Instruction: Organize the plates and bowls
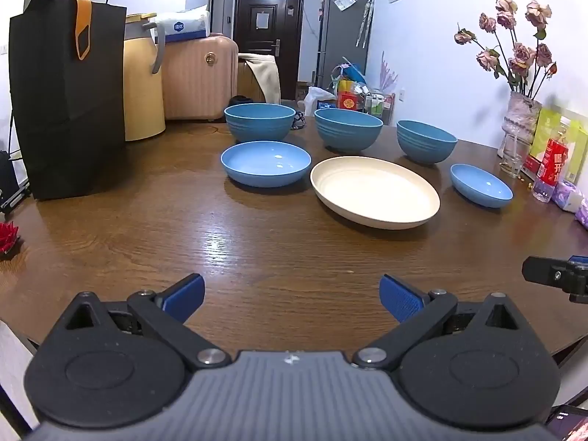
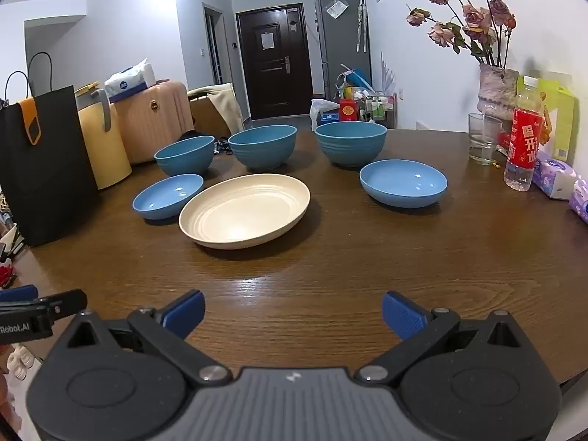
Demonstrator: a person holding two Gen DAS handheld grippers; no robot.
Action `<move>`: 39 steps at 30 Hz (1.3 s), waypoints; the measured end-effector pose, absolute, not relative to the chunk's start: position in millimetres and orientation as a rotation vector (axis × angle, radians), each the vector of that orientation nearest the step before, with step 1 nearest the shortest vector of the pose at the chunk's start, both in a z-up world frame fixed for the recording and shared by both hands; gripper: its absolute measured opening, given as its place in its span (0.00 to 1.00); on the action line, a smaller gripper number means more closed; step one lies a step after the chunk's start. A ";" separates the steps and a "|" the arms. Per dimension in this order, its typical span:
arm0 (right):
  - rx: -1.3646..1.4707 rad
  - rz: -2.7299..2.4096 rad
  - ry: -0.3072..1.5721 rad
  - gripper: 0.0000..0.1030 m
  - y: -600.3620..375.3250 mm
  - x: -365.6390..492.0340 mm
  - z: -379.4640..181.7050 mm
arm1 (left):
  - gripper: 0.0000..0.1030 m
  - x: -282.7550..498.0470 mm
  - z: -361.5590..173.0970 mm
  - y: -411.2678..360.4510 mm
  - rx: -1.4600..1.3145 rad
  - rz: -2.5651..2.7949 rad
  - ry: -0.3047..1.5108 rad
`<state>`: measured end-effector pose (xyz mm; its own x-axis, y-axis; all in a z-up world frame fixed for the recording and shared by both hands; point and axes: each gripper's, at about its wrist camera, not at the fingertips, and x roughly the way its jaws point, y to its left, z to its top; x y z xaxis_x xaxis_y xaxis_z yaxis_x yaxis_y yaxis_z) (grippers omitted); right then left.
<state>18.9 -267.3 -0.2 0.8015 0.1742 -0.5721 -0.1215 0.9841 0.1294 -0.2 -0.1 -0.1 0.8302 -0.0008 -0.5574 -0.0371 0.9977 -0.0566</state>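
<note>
Currently the desk [image 2: 330, 264] carried a cream plate [image 2: 244, 210] at center, three deep blue bowls [image 2: 262, 147] toward 12 o'clock, two shallow blue dishes [image 2: 403, 182] flanking. Left claw [image 1: 292, 298] and right claw [image 2: 293, 314] both gaped wide, empty.

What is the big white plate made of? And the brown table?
The cream plate looks like matte plastic, perhaps wheat-straw type: dull, with molded rings inside. The table looks like wood or wood veneer with a glossy coat: grain lines show and light reflects.
</note>
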 end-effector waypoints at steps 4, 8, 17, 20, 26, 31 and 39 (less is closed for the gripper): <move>0.088 0.158 0.620 1.00 -267.0 18.3 -0.9 | 1.00 -1.5 0.2 -0.2 -0.064 0.009 0.591; 0.092 0.156 0.623 1.00 -265.6 18.7 -1.7 | 1.00 -6.5 2.1 -1.0 -0.060 0.003 0.581; 0.093 0.157 0.627 1.00 -262.0 15.3 -4.9 | 1.00 -2.9 -2.2 -0.9 -0.066 0.001 0.593; 0.090 0.159 0.635 1.00 -263.4 19.5 -6.3 | 1.00 -2.6 -2.2 -0.8 -0.066 0.002 0.592; 0.091 0.161 0.641 1.00 -261.6 19.9 -9.0 | 1.00 -2.7 -2.5 -0.7 -0.067 0.001 0.592; 0.093 0.162 0.646 1.00 -261.7 20.4 -10.2 | 1.00 -2.2 -3.8 -0.8 -0.067 0.004 0.594; 0.093 0.162 0.649 1.00 -262.3 22.3 -11.7 | 1.00 -1.7 -3.9 0.2 -0.067 0.002 0.594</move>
